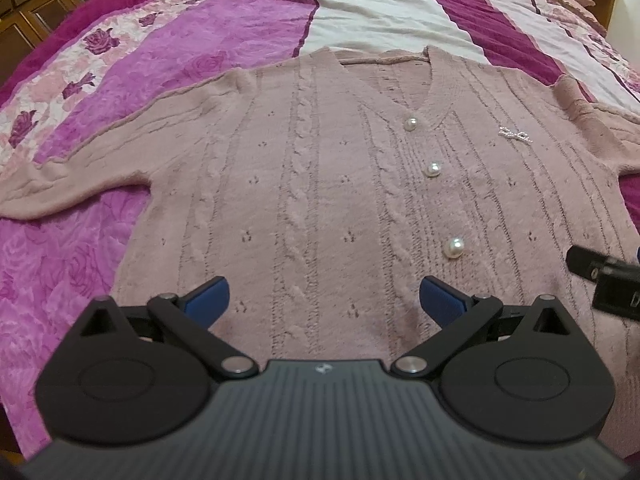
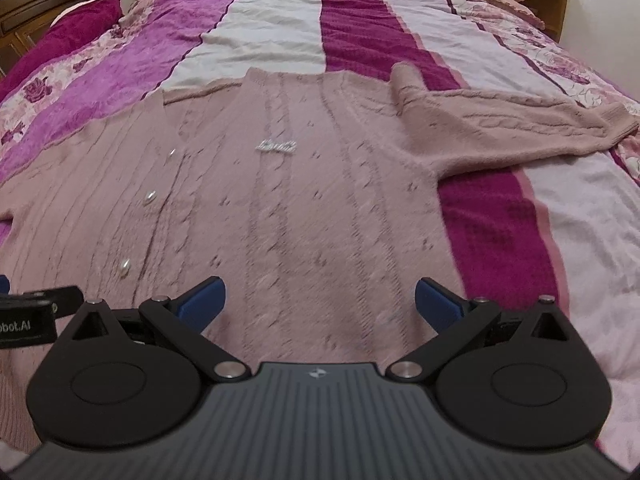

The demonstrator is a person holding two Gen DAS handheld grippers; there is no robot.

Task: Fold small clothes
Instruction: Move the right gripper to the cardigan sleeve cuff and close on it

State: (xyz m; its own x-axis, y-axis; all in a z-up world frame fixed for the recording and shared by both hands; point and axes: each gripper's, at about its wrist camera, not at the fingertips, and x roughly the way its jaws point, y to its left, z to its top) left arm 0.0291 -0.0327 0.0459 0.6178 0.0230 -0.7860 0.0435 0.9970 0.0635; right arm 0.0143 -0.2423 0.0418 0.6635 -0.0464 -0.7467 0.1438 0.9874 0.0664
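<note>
- The pink cable-knit cardigan (image 1: 320, 184) lies flat, front up, on a bed with a striped magenta, purple and white bedspread (image 1: 384, 8), neckline at the far end.
- Its bottom hem is hidden under both gripper bodies, so I can't see how that edge lies.
- In the left wrist view the sleeve on the left (image 1: 60, 176) runs off the frame edge, cuff cut off. The other sleeve (image 2: 500, 128) shows fully in the right wrist view, stretched out sideways over the bedspread, with a small raised bump at the shoulder.
- Three pearl buttons (image 1: 432, 169) are visible down the placket; there's a sparkly brooch (image 2: 276, 145) on the chest, too blurry to make out its shape.
- Left gripper (image 1: 323, 298) hovers low over the lower part of the cardigan, blue pads (image 1: 208, 300) spread wide, nothing between them.
- Right gripper (image 2: 319, 300) is just beside it, also spread wide and holding nothing, pointing up the garment.
- Whether either one touches the knit, can't tell.
</note>
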